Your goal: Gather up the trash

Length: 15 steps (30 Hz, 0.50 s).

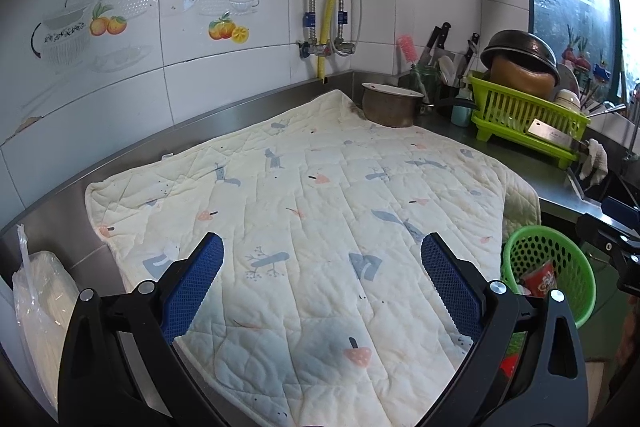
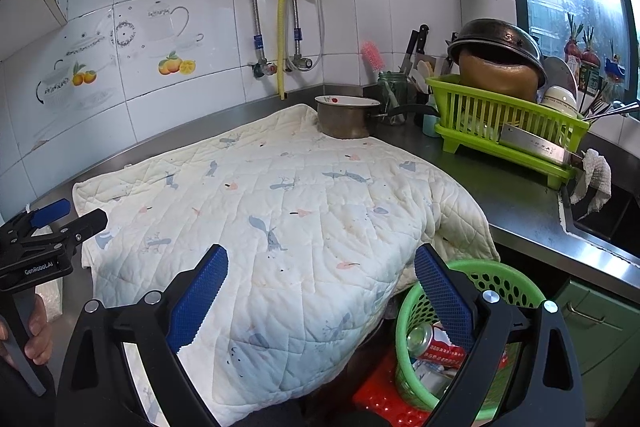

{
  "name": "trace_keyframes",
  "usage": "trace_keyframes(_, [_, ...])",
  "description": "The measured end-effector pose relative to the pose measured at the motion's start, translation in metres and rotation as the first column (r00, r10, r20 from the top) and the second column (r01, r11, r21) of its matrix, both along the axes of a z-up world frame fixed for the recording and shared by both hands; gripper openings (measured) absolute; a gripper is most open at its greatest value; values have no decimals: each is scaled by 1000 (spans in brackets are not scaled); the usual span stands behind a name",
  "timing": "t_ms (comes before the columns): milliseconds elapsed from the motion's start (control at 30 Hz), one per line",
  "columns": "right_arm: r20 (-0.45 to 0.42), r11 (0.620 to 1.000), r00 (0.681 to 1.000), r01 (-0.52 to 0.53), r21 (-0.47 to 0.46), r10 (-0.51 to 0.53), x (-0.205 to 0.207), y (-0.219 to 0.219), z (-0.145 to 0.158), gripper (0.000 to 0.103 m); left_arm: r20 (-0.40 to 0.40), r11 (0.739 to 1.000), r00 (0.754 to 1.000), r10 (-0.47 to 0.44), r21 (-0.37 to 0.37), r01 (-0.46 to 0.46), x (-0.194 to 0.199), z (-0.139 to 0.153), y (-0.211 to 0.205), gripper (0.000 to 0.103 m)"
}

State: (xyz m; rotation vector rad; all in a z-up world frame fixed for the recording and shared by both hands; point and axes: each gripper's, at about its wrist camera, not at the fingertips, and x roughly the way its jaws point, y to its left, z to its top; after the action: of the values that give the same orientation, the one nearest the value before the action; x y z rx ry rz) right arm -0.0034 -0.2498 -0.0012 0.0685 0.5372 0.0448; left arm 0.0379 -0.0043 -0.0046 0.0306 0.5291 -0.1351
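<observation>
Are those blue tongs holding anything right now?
No. Both the left tongs and right tongs are open and empty above the quilted cloth; the trash sits in the green basket.

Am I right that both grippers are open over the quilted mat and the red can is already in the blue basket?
Not quite: the basket is green, not blue, as the right wrist view shows. The rest holds: the left gripper and right gripper are both open over the quilted mat, and the red can already lies in that basket.
</observation>
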Motion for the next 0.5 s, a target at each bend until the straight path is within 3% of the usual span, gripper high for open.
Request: trace_keyframes(500, [0,1000,1000,0,-4,0,0,1,1,91,3,1000,1000,6,1,-6,-2,-1,2,98])
